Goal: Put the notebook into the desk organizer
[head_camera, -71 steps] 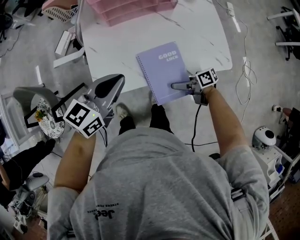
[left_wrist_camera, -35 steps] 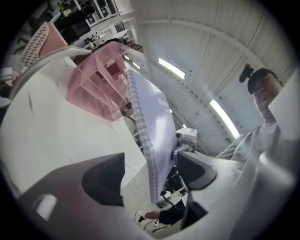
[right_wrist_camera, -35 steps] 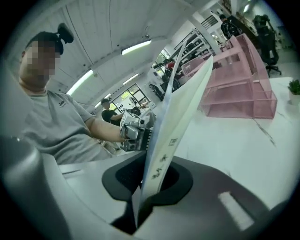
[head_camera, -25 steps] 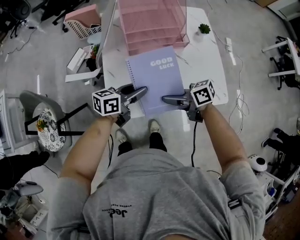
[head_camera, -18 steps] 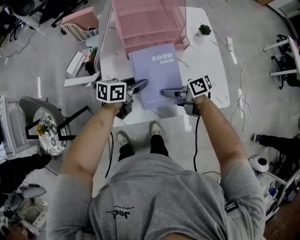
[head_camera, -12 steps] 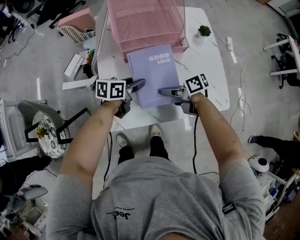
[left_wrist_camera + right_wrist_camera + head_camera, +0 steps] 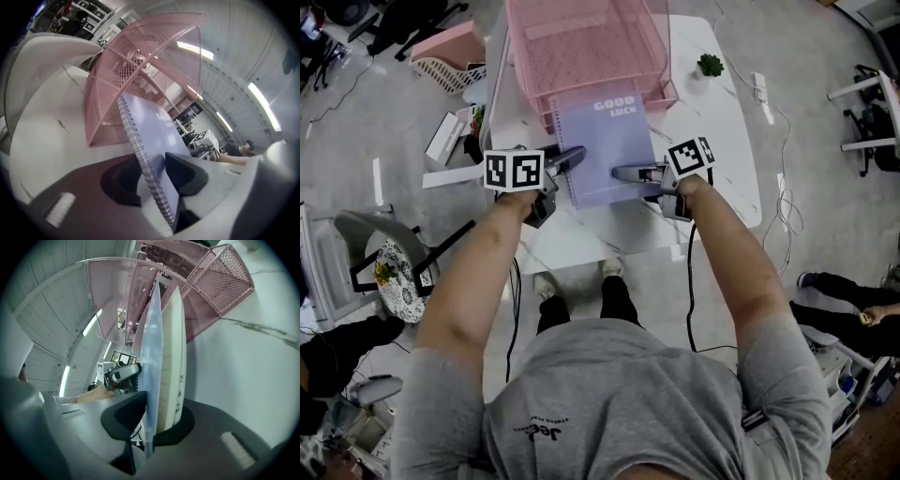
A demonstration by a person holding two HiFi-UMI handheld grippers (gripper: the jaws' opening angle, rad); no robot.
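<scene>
Left gripper [image 7: 570,156]: closed on the spiral-bound edge of the notebook [image 7: 609,150].
Right gripper [image 7: 623,172]: clamped on the opposite page edge.
Notebook: held between both grippers, raised off the table [image 7: 717,131].
Desk organizer [image 7: 581,47]: located directly ahead of both jaw sets; the notebook's far edge is positioned at its front opening.

Pink organizer [image 7: 581,47] blocking ahead, open tabletop [image 7: 719,131] rightward

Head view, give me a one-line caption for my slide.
Left gripper and right gripper hold the purple notebook by its side edges, its far end at the pink desk organizer.
</scene>
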